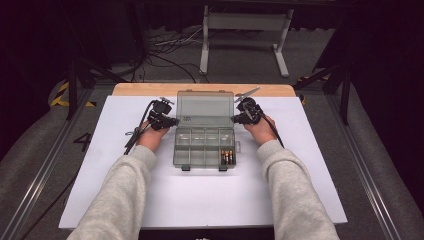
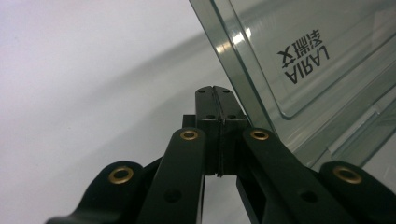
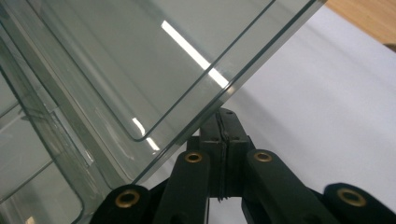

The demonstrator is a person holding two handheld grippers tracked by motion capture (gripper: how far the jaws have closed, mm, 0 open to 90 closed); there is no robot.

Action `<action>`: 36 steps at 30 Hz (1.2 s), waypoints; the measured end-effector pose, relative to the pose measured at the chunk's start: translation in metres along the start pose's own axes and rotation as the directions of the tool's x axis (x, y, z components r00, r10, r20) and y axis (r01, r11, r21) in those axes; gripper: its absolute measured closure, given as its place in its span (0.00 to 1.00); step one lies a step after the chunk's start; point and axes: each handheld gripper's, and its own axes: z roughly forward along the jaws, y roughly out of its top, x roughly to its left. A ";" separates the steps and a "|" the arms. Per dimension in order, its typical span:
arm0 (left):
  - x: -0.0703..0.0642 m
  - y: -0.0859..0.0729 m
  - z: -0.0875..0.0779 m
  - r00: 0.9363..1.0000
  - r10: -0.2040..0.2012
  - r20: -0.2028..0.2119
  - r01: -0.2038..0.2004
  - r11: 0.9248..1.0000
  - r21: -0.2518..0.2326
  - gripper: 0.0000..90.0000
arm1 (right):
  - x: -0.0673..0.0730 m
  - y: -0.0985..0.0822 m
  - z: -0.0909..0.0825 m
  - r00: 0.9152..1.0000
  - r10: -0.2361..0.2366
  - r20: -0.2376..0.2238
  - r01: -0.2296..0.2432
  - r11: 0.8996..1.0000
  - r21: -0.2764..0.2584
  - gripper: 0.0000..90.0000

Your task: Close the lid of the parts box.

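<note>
Closing the lid [image 1: 205, 108] should be done evenly, both closed grippers, left [image 1: 172, 121] and right [image 1: 236, 119], pushing together.

Batteries [image 1: 227, 157] lie in the open box's [image 1: 205, 145] front-right compartment.

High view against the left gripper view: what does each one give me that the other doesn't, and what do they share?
High view alone: the whole organiser box on the white sheet, lid up, batteries in its near right compartment, both sleeves, and the right gripper at the lid's right edge.

Left gripper view alone: the left gripper with jaws shut on nothing, tips beside the lid's edge, and the AIRAL lettering moulded in the lid.

Shared: the raised clear lid, the left gripper and the white sheet.
</note>
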 end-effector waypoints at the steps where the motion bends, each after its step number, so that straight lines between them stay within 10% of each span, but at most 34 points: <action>1: 0.000 0.000 0.000 1.000 0.000 0.000 0.000 1.000 -0.002 0.99 | 0.000 0.000 -0.001 1.000 0.001 0.000 -0.001 1.000 -0.006 1.00; 36: -0.003 0.001 -0.020 1.000 0.002 0.023 0.000 0.997 -0.079 0.99 | 0.009 0.008 -0.032 0.999 -0.033 -0.014 0.031 0.989 -0.145 1.00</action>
